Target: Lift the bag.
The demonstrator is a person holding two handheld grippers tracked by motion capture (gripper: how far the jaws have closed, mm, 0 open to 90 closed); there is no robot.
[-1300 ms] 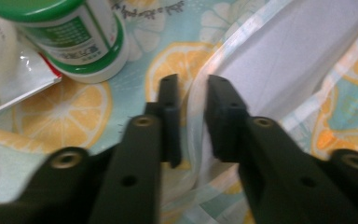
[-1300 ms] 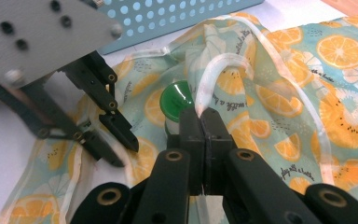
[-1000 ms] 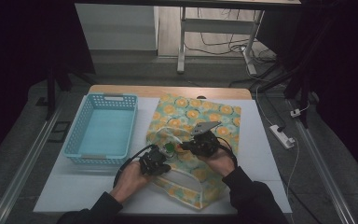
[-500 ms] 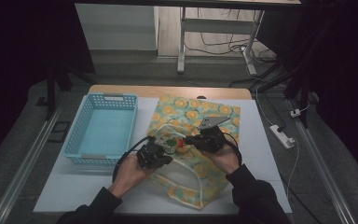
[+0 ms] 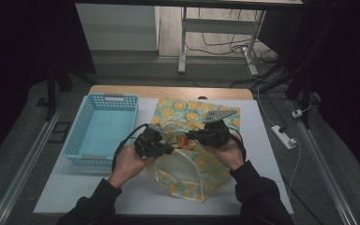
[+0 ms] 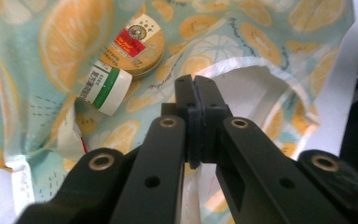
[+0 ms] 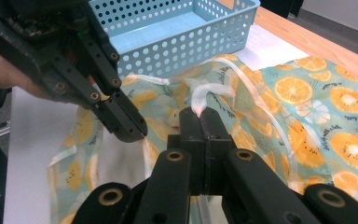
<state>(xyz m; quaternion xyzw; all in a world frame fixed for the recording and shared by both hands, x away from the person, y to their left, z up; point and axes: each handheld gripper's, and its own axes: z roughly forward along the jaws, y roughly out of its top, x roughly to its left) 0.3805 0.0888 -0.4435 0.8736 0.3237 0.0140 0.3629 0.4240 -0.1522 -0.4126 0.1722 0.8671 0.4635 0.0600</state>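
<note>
A cloth bag [image 5: 192, 110] printed with orange slices lies on the white table, its near end lifted and its mouth held open. My left gripper [image 5: 169, 149] is shut on the bag's white-edged rim [image 6: 242, 77]. My right gripper [image 5: 191, 136] is shut on the bag's white handle strap [image 7: 199, 99]. In the left gripper view, the jaws [image 6: 196, 93] are pressed together over the open bag [image 6: 261, 42]. Inside it lie a round tin [image 6: 133, 44] with a red and yellow label and a small white jar [image 6: 105, 88] with a green band. The right gripper view has the left gripper [image 7: 128, 130] close by on the left.
A light blue perforated basket [image 5: 75, 136] stands left of the bag, its wall [image 7: 191, 51] just behind the grippers. A white power strip [image 5: 283, 136] lies on the floor to the right. The table's wooden far edge [image 5: 168, 91] runs behind the bag.
Both hands have risen and drawn the bag's near end up with them. The mouth now gapes wider, with pale lining showing.
</note>
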